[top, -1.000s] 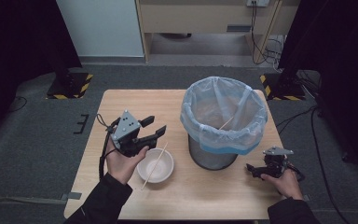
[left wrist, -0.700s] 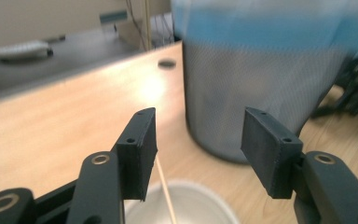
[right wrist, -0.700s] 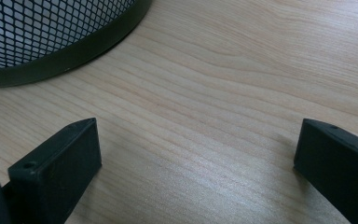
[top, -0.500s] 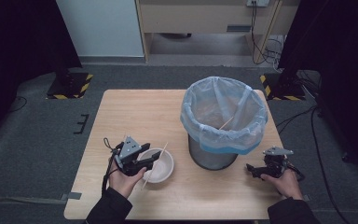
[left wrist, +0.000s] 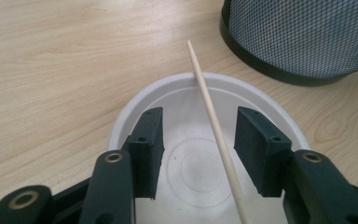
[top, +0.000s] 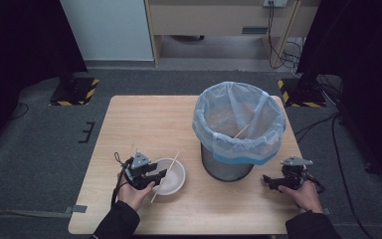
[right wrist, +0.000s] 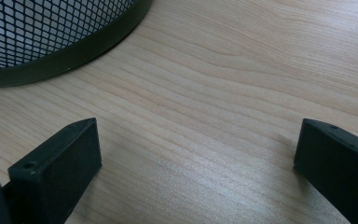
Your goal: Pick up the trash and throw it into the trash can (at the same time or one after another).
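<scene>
- High view: the left gripper [top: 158, 175] hangs over the white bowl [top: 175, 172] near the front edge of the tabletop [top: 144, 119]. A wooden stick [top: 165, 170] lies across the bowl.
- Left gripper view: the jaws are half open and have just been closing. The stick runs between them, nearer one, touching neither.
- Right gripper view: the right gripper [right wrist: 196, 163] sits wide open over bare wood beside the mesh bin [right wrist: 51, 32], holding nothing.

Light wooden table [top: 144, 119] at frame centre, white bowl [top: 175, 183] at its lower left, mesh bin [top: 227, 167] with blue liner right of centre
</scene>
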Tool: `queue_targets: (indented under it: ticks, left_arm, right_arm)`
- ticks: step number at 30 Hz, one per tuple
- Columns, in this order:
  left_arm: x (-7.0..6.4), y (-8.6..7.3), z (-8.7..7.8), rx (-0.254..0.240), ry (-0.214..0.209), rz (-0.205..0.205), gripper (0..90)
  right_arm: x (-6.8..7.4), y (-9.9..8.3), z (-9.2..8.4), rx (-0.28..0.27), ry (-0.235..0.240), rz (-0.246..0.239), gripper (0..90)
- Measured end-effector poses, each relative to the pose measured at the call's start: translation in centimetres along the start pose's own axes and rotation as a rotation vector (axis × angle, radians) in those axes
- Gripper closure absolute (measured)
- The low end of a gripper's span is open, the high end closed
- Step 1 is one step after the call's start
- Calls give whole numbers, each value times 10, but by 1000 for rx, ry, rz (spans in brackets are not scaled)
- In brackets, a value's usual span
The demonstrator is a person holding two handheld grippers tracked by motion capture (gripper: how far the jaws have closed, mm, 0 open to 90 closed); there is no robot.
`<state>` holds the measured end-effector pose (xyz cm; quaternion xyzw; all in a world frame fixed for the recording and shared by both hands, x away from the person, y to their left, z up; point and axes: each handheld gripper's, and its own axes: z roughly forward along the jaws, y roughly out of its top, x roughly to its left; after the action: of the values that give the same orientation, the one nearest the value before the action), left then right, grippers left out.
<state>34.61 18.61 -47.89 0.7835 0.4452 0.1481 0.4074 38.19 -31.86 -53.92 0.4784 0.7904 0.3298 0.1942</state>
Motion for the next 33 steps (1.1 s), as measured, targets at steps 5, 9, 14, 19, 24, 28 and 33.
queue_targets:
  ticks: [5,9,14,19,24,28,33]
  left_arm:
    - [-2,-2,10,34,-13,1,560]
    - [-4,-2,14,49,-15,22,573]
    - [-5,-3,16,70,-21,30,634]
    - [-4,-5,19,90,-34,25,702]
    - [0,-5,19,106,-24,21,768]
    - [2,-4,17,106,-23,14,818]
    - [3,-4,16,111,-19,13,850]
  right_arm:
    - [0,0,0,0,0,0,8]
    - [0,0,0,0,0,0,8]
    - [0,0,0,0,0,0,8]
    - [0,0,0,0,0,0,8]
    - [0,0,0,0,0,0,8]
    - [0,0,0,0,0,0,8]
    - [0,0,0,0,0,0,8]
